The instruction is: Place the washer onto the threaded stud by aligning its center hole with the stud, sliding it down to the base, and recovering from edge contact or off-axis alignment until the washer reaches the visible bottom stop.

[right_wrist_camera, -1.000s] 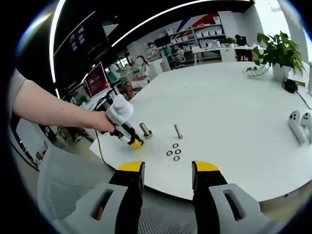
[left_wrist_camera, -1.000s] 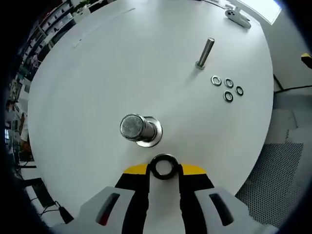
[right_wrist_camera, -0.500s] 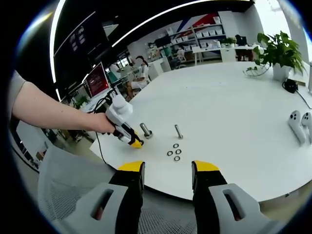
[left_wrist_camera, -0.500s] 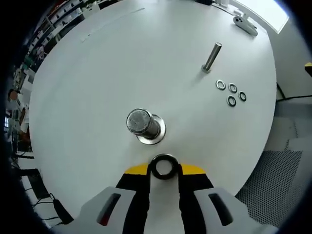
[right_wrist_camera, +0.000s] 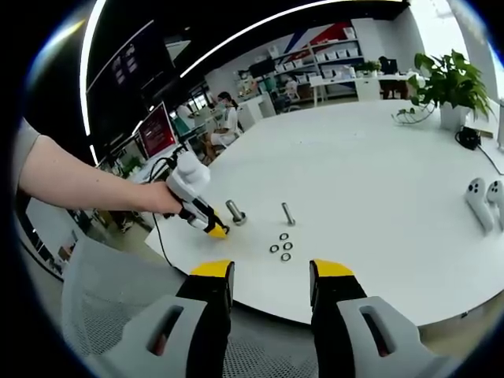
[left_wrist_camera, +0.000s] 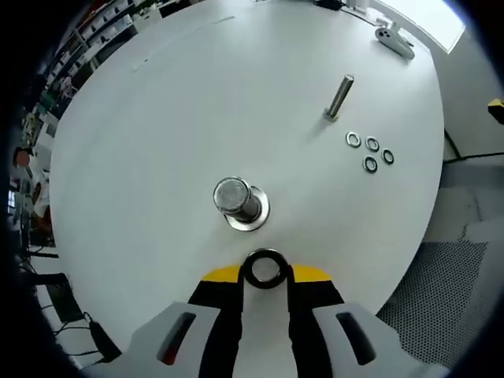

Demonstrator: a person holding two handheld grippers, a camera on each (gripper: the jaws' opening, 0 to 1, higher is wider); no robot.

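Observation:
In the left gripper view my left gripper (left_wrist_camera: 264, 272) is shut on a dark steel washer (left_wrist_camera: 264, 268), held flat between the yellow-tipped jaws just short of the thick threaded stud (left_wrist_camera: 236, 198). That stud stands upright on its wide flange on the white table (left_wrist_camera: 197, 102). In the right gripper view the left gripper (right_wrist_camera: 217, 231) hovers beside the same stud (right_wrist_camera: 235, 211), held by a person's hand. My right gripper (right_wrist_camera: 271, 277) hangs open off the table's near edge with nothing between its jaws.
A thinner bolt (left_wrist_camera: 339, 96) stands upright farther back, with several spare washers (left_wrist_camera: 368, 151) lying beside it. White controllers (right_wrist_camera: 482, 203) and a potted plant (right_wrist_camera: 450, 83) sit at the table's right. A mesh chair (right_wrist_camera: 110, 299) is below the table edge.
The left gripper view has shifted slightly, so the thick stud sits a little smaller and more to the right. In the right gripper view the left gripper rose slightly. The washer stays gripped.

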